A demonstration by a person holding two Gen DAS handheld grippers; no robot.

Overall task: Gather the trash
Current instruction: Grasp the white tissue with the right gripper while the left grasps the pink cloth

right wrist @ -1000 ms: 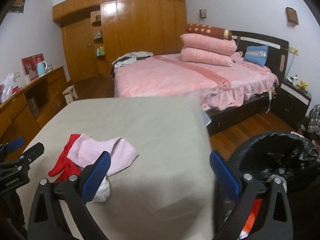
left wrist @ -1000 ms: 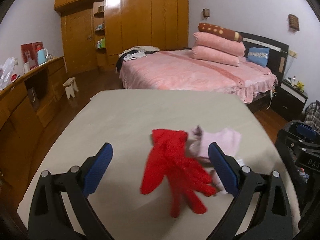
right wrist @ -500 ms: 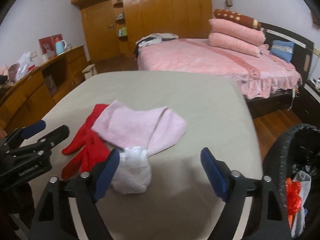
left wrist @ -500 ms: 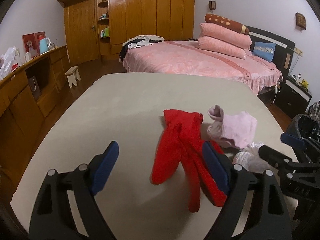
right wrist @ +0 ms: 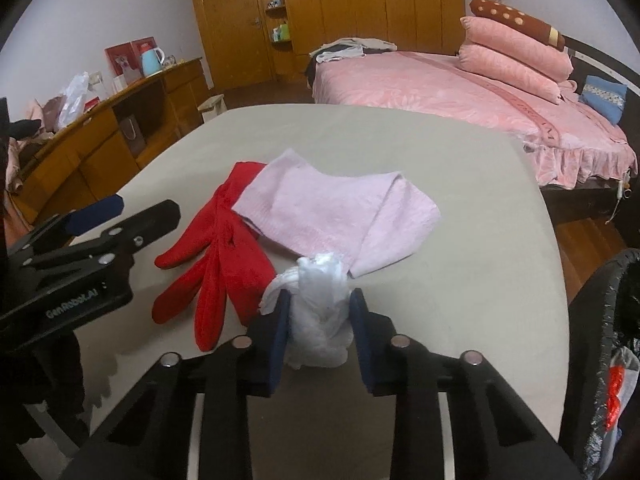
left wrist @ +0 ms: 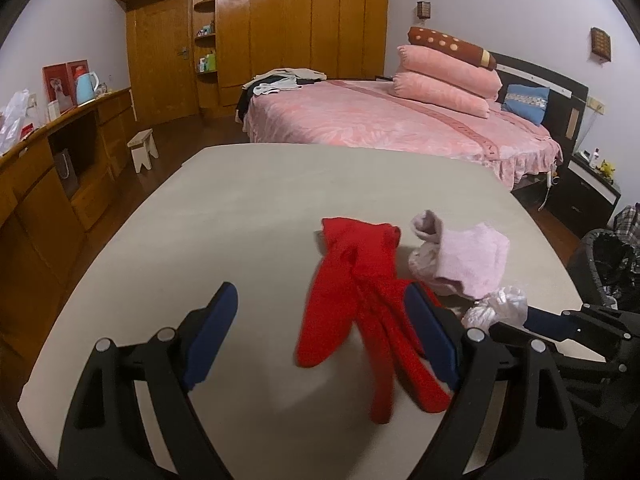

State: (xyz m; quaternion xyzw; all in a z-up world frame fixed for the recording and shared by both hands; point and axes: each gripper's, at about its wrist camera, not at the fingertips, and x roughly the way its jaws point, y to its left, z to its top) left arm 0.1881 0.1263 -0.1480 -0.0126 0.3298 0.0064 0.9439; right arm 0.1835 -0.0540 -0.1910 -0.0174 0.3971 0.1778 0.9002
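Right gripper (right wrist: 318, 320) pads closing against white crumpled wad (right wrist: 320, 308) between them

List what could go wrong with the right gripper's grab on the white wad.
The right gripper has just been closing on the white crumpled wad, which touches the pink cloth; lifting may drag the cloth along. The soft wad could slip out before reaching the black-lined bin. The red glove lies close and might snag.

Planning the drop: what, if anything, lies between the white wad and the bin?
Nothing visible: from the white plastic wad in the right gripper, only bare table reaches the black-lined trash bin.
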